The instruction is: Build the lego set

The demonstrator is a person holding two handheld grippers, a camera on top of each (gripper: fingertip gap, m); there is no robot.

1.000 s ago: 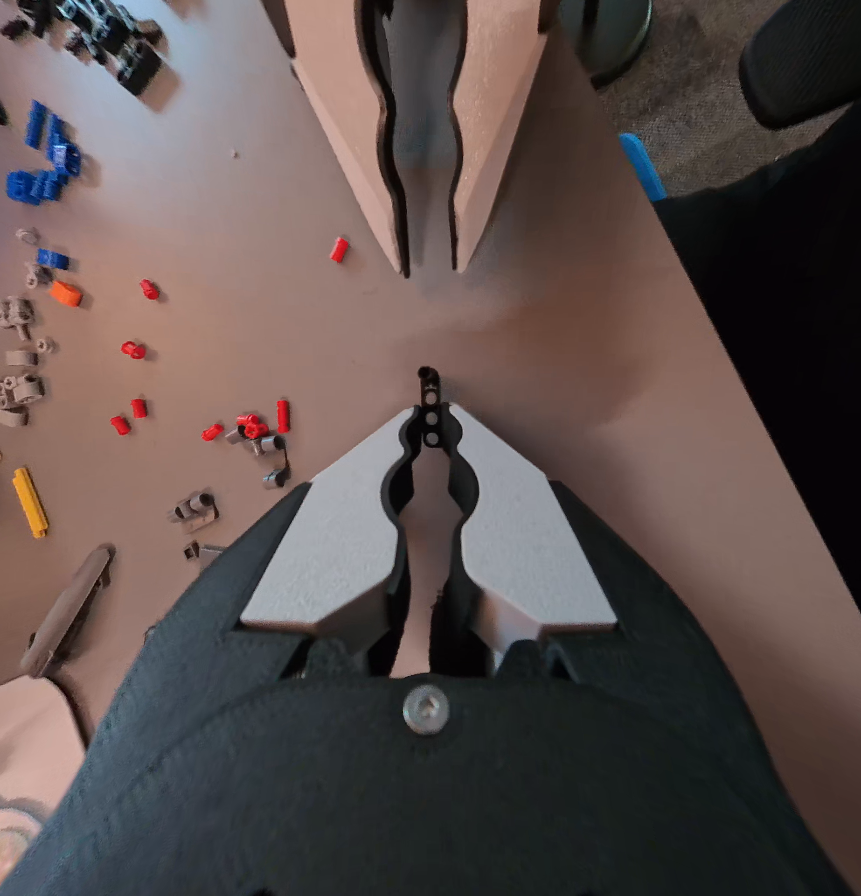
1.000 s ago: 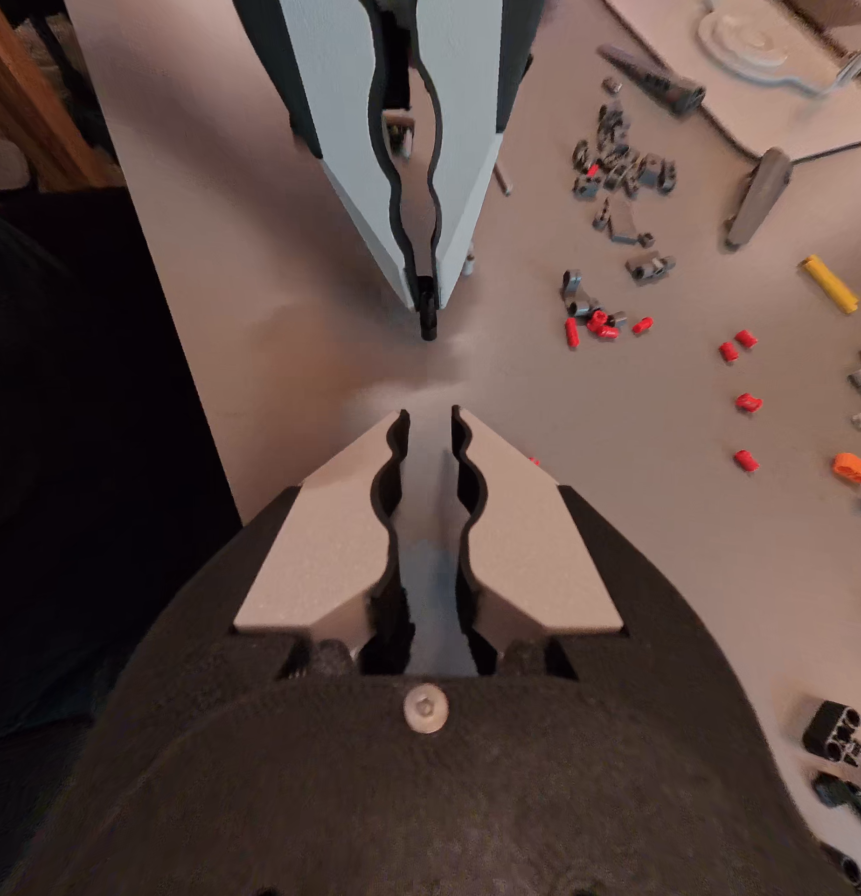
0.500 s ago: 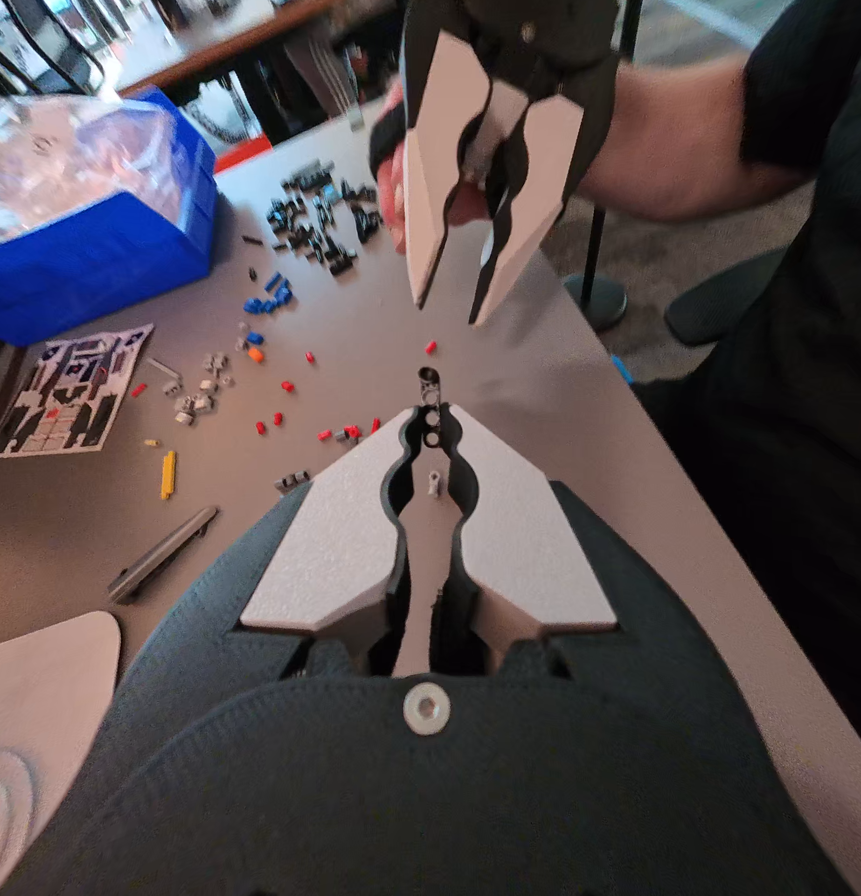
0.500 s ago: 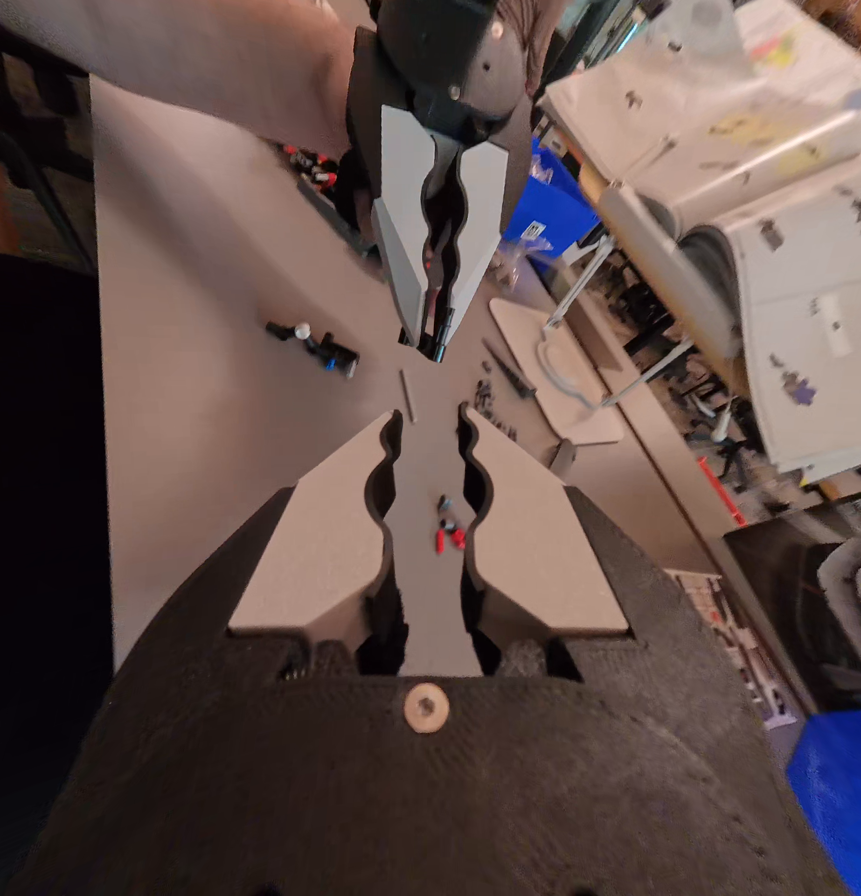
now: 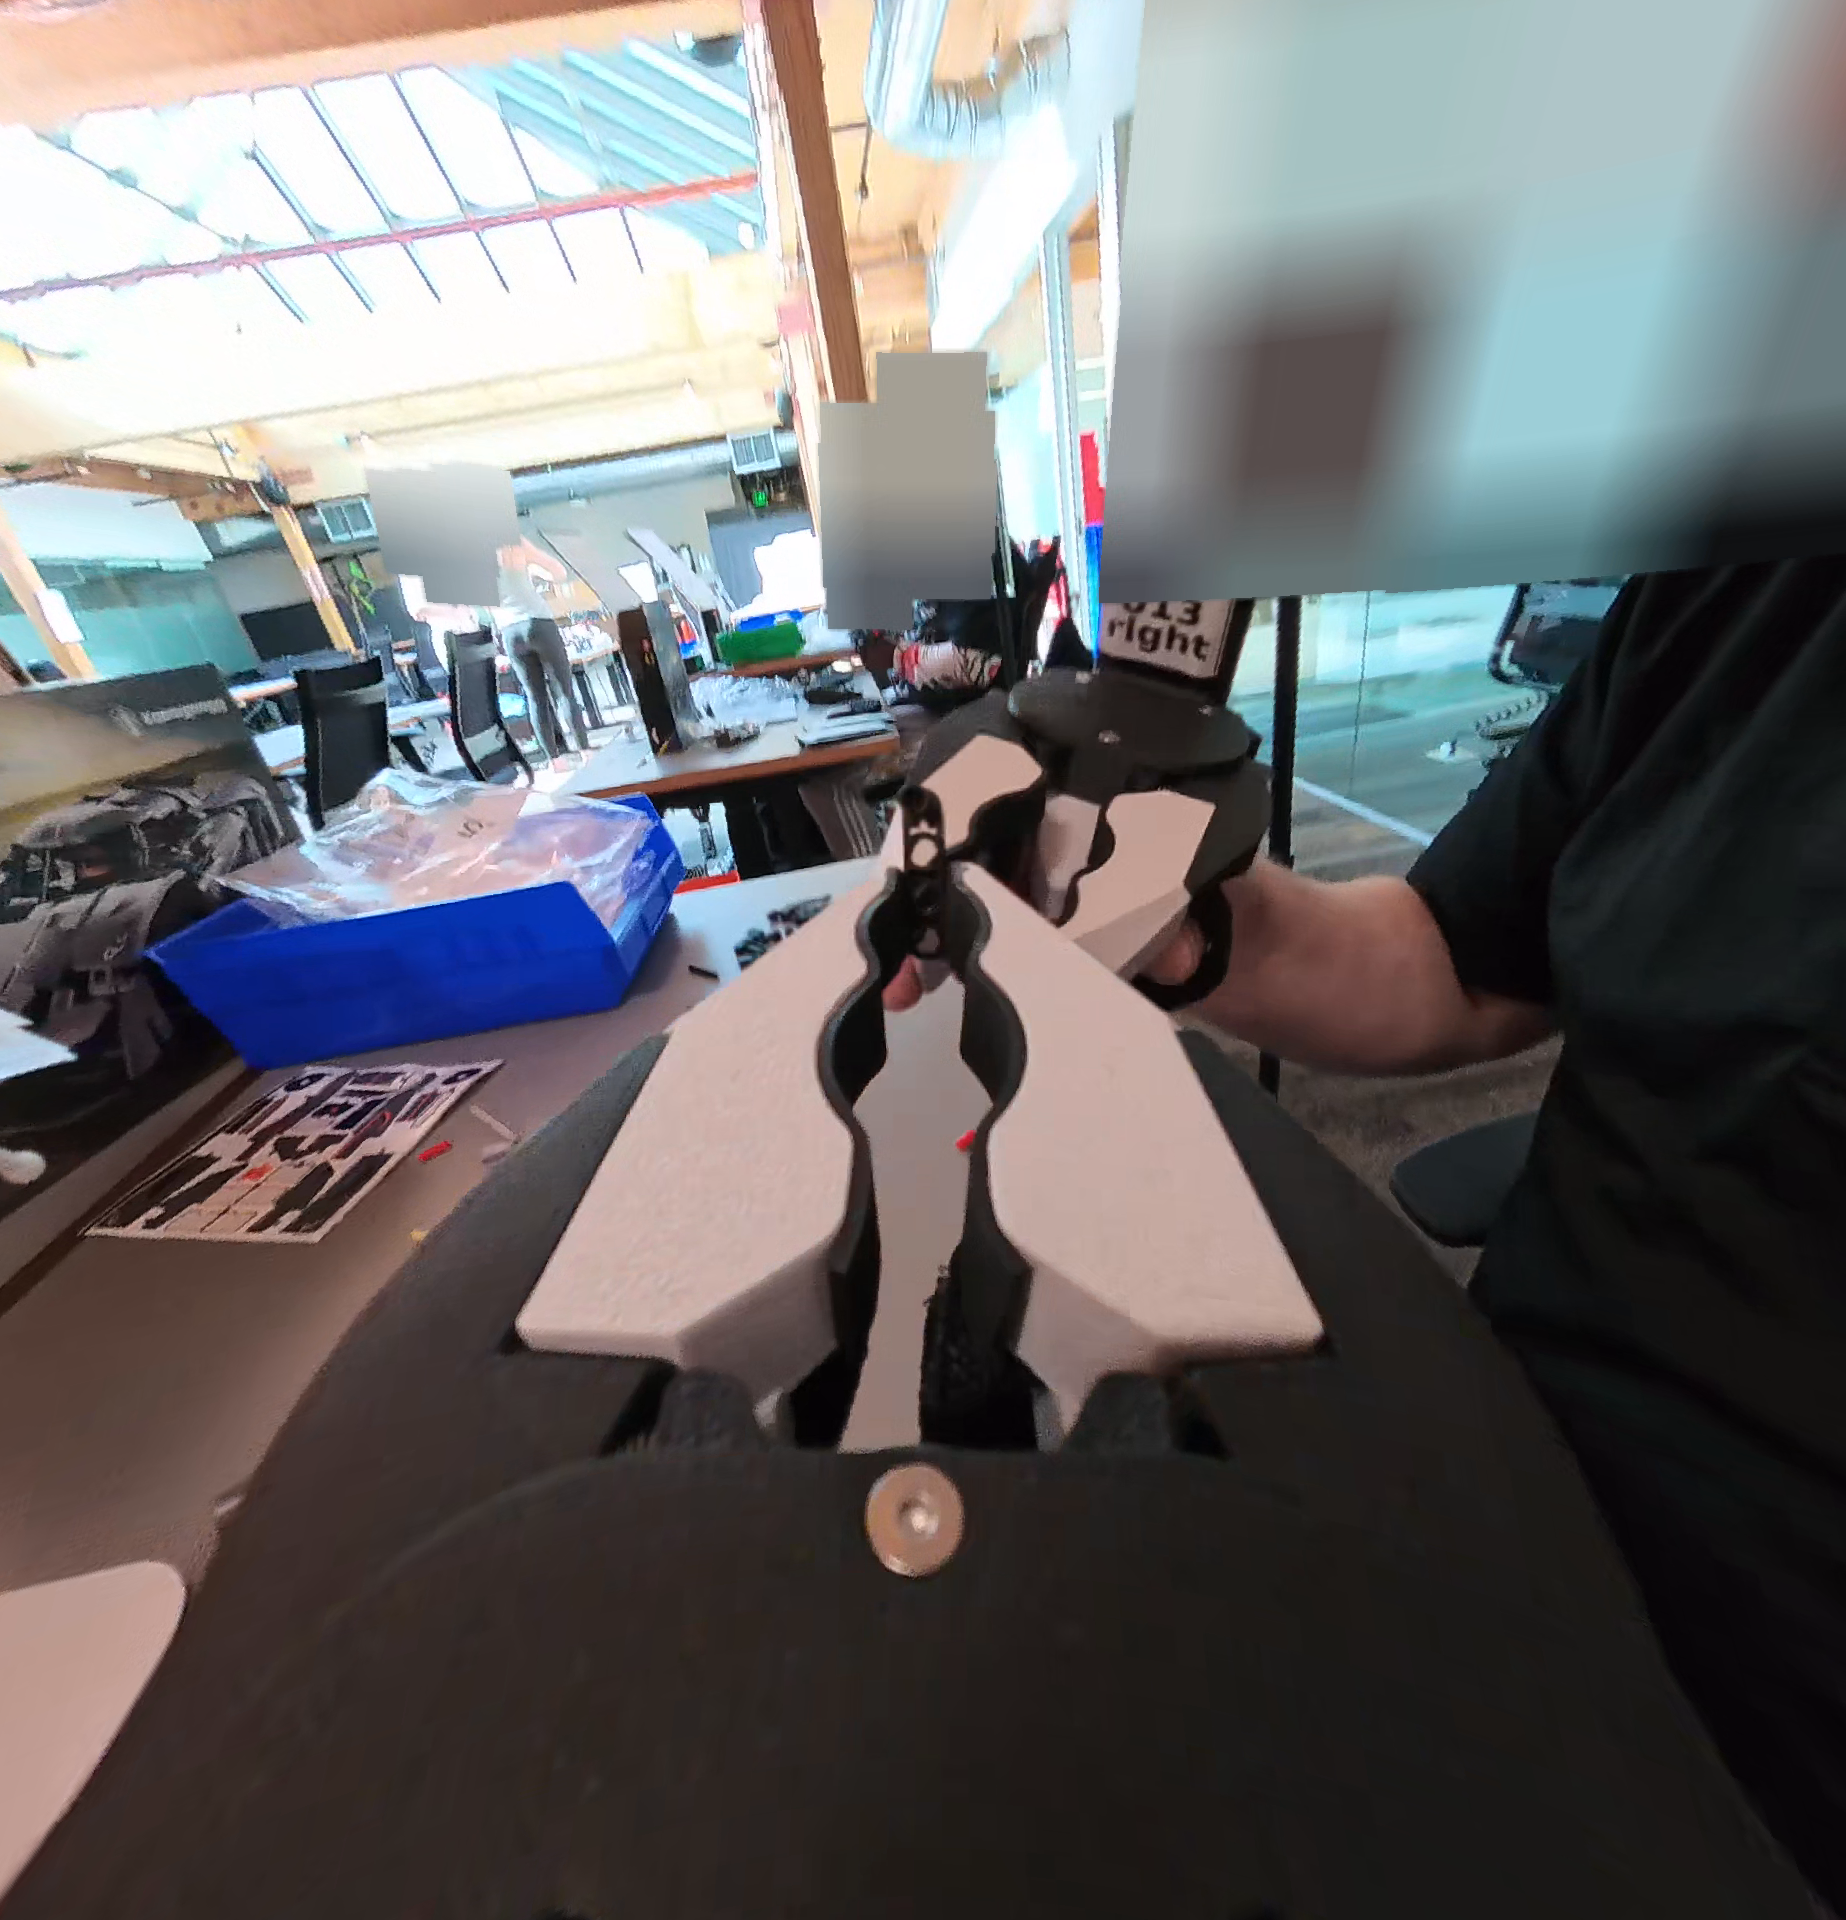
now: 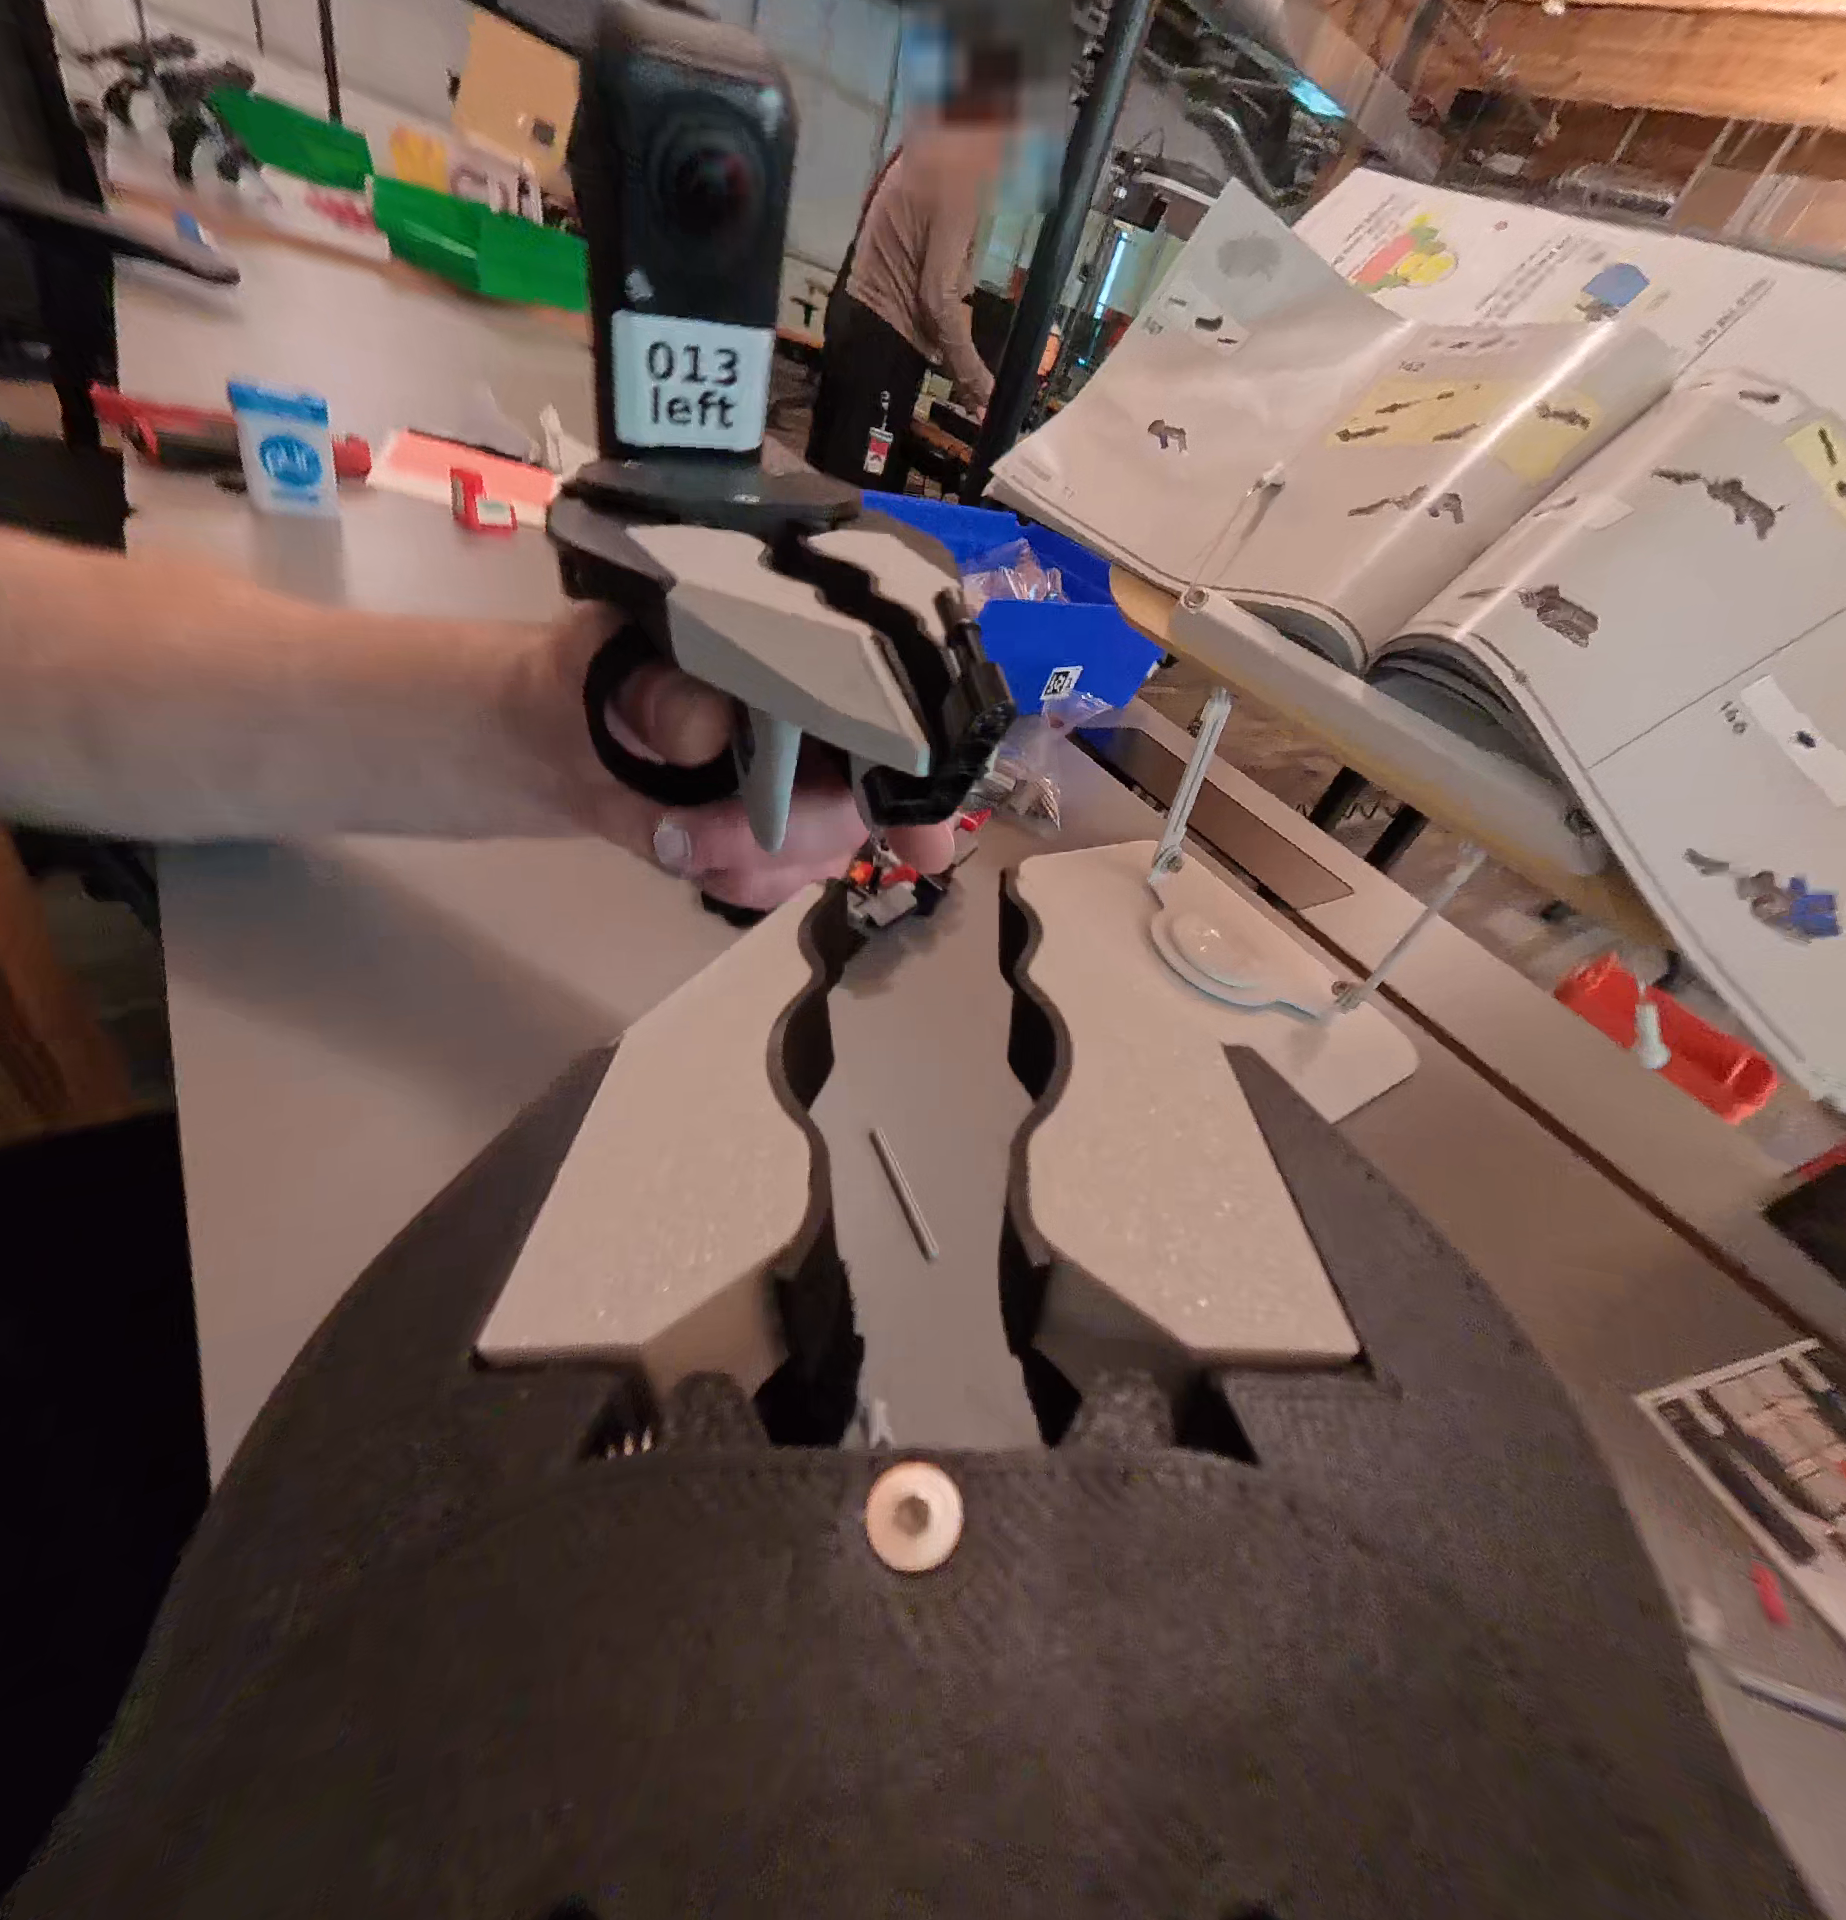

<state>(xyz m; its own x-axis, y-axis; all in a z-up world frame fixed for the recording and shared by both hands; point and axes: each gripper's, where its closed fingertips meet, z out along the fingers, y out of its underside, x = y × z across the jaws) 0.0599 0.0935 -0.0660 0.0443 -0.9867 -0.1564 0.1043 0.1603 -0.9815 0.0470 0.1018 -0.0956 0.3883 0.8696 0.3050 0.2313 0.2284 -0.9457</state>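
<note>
While your left claw [image 5: 924, 883] pinches a black perforated building-toy beam [image 5: 921, 847], your right claw [image 6: 914, 914] hangs released above the tabletop [image 6: 399, 997].

Daylight is pouring through the skylights [image 5: 379, 187] far above the fingers, blowing the ceiling out to white. Beyond the fingertips, the background is smearing with motion blur. The right wrist view is looking dimmer, and straight lines are bending toward every edge.

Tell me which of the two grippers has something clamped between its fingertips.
The left gripper: its tips pinch a thin black beam with holes. The right gripper stands open with nothing between its fingers.
</note>
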